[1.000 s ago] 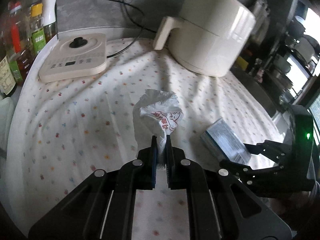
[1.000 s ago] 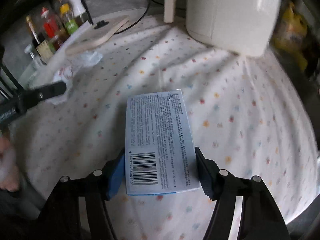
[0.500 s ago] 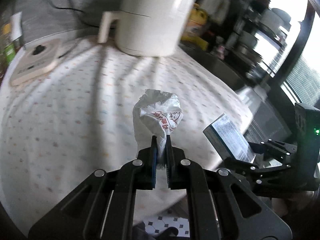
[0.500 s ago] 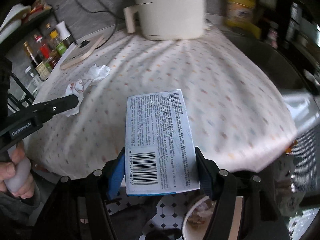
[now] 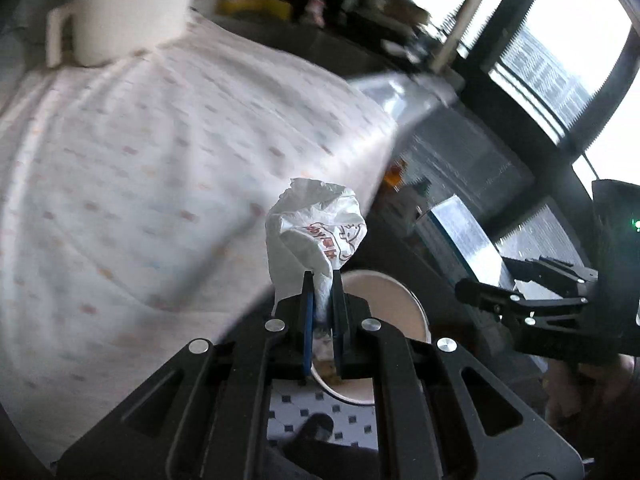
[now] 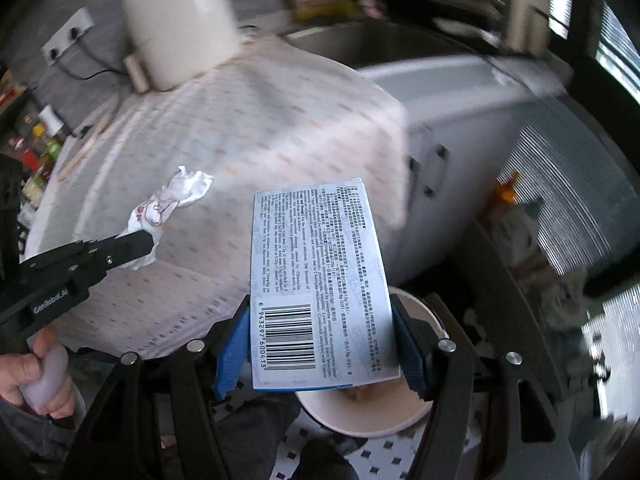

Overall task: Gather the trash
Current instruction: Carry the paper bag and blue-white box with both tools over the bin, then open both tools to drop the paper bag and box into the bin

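Left gripper [image 5: 320, 312] has its fingers clenched on a crumpled white wrapper [image 5: 316, 236] w/ red print; wrapper sticks up and fwd from the tips, long axis along the fingers. Right gripper [image 6: 320, 344] grips a blue-edged box [image 6: 320, 292] by its long sides, barcode end nearest the camera, long axis pointing fwd, printed face up. Both are held past the desk [image 6: 240, 128] edge, above a white round bin [image 6: 360, 420] on the tiled floor [image 6: 384, 456]. Desk has a dotted white cloth; a cream appliance [image 6: 180, 20] stands at its far end. Bright windows to the right.
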The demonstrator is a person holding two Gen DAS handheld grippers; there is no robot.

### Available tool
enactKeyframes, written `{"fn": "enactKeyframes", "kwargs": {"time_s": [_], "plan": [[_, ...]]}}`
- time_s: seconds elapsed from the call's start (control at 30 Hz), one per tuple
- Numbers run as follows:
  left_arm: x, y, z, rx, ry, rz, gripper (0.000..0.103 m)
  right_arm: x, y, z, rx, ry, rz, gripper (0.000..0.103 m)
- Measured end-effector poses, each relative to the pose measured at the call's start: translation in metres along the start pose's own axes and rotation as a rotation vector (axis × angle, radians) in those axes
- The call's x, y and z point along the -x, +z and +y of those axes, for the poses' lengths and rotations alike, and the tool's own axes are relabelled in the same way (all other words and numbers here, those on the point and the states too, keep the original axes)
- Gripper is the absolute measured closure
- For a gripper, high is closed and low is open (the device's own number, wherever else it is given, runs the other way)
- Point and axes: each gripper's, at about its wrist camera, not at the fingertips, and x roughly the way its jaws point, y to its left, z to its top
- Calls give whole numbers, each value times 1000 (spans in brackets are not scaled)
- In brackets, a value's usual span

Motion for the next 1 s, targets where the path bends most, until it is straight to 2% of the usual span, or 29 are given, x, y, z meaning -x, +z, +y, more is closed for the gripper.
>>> {"fn": "enactKeyframes", "kwargs": {"time_s": [0.23, 0.43, 0.47, 0.5, 0.53, 0.57, 0.6, 0.7, 0.87, 0.97, 1.0], "plan": [[-67, -29, -40, -49, -60, 131, 95, -9, -46, -59, -106, -56, 50, 39], [-122, -56, -58, -53, -107, 223, 94, -25, -77, -86, -154, -85, 98, 39], [-133, -60, -61, -52, -117, 242, 85, -28, -81, -89, -159, -90, 106, 39], [-137, -63, -60, -46, -122, 254, 66, -31, -84, -91, -163, -94, 112, 39], [-141, -66, -60, -35, -130, 256, 53, -34, -88, -94, -169, -100, 120, 39], [-141, -68, -59, -28, -129, 240, 34, -36, -90, -96, -173, -103, 125, 39], [-140, -70, -57, -25, -123, 228, 28, -39, -92, -99, -179, -103, 128, 39], [-137, -71, -51, -10, -111, 234, 21, -44, -95, -100, -190, -103, 133, 39], [-109, -61, -35, 4, -56, 177, 10, -54, -88, -88, -171, -81, 129, 39], [-90, -55, -22, -11, -8, 140, 7, -60, -81, -77, -152, -69, 121, 38], [-86, -52, -19, -7, 0, 133, 7, -63, -77, -73, -143, -65, 121, 34]]}}
